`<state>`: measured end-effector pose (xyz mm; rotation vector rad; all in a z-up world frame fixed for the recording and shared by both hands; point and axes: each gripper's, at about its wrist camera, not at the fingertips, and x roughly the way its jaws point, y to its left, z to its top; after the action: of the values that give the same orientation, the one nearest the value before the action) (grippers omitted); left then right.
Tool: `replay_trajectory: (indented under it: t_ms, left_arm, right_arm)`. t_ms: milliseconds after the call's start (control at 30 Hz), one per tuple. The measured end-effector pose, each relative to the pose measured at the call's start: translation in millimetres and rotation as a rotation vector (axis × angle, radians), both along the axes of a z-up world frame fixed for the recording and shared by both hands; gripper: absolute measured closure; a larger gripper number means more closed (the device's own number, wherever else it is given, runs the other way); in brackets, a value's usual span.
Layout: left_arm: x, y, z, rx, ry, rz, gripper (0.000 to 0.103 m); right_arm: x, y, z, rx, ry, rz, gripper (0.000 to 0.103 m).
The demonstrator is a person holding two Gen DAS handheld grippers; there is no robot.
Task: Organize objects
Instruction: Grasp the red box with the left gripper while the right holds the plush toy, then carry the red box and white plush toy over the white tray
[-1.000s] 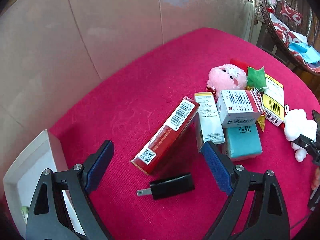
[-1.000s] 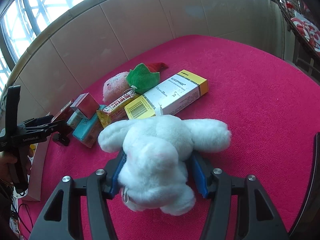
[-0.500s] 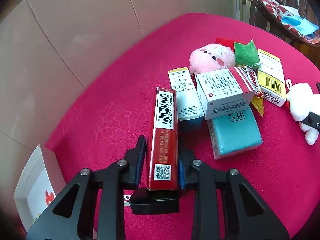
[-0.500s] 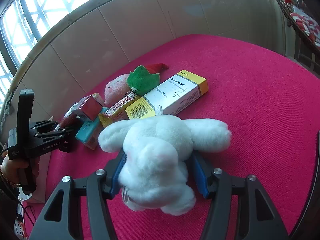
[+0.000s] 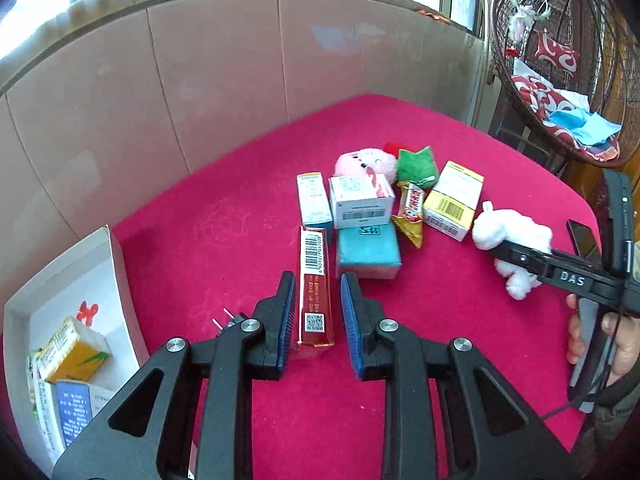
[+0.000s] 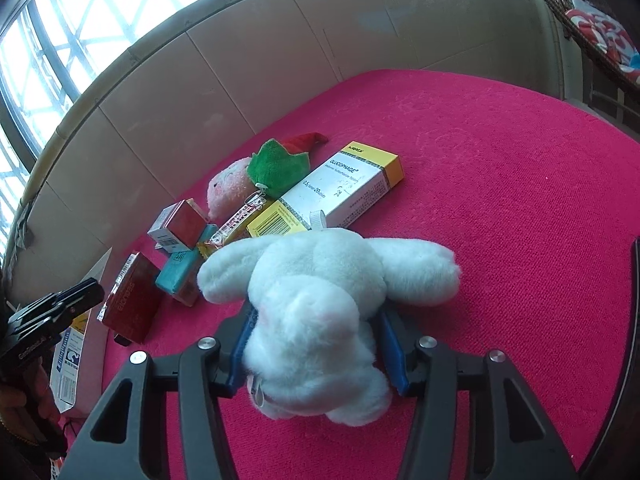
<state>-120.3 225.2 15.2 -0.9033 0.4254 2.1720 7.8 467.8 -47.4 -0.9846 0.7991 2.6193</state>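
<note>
Tablecloth (image 5: pixel 224 208), magenta, fills both views. White cardboard box (image 5: pixel 116 264), lower left of the left wrist view, holds a few packets. White plush rabbit (image 6: pixel 320 308) sits centre-bottom of the right wrist view; your right gripper (image 6: pixel 316 344) has just been closing, blue pads pressed into it. Red carton (image 5: pixel 314 292), centre of the left wrist view, is clamped on edge in your left gripper (image 5: pixel 316 320). Teal pack (image 5: pixel 368 248) lies just right of it. Black plug adapter (image 5: pixel 230 322) peeks out behind the left finger.
</note>
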Motion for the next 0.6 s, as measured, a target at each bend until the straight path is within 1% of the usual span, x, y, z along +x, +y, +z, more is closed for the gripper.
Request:
replay_trajectory:
  t_ms: [100,167,233,300,367,400,467,567,600]
  left_arm:
    - [6,10,-1,-0.047,0.063,0.005,0.080]
    - [0,13,-6,-0.090,0.048,0.002,0.080]
    - [-5,18,-10,-0.101,0.026,0.000,0.076]
    - [-5,25,-14,-0.093,0.017,-0.023,0.056]
    - [-3,34,-17,-0.071,0.004,-0.056,0.048]
    - [-2,39,-20,-0.073,-0.005,-0.061,0.038]
    - [-5,51,-30,-0.106,-0.014,-0.041,0.023]
    - [-9,63,-47,-0.189,-0.011,0.027,0.023]
    - [-10,65,-51,-0.205,-0.008,0.047,0.023]
  right_arm:
    - [4,-8,1,0.029,-0.019,-0.014,0.049]
    - [6,-13,0,0.034,-0.025,-0.012,0.049]
    - [7,-14,1,0.037,-0.026,-0.013,0.049]
    - [6,-13,0,0.028,-0.022,-0.014,0.049]
    - [5,-11,-1,0.020,-0.017,-0.013,0.049]
    - [6,-10,-1,0.017,-0.015,-0.012,0.049]
    - [7,-9,-2,0.009,-0.010,-0.010,0.049]
    - [7,-8,-2,0.003,-0.006,-0.010,0.049]
    - [8,-8,-2,0.001,-0.004,-0.009,0.049]
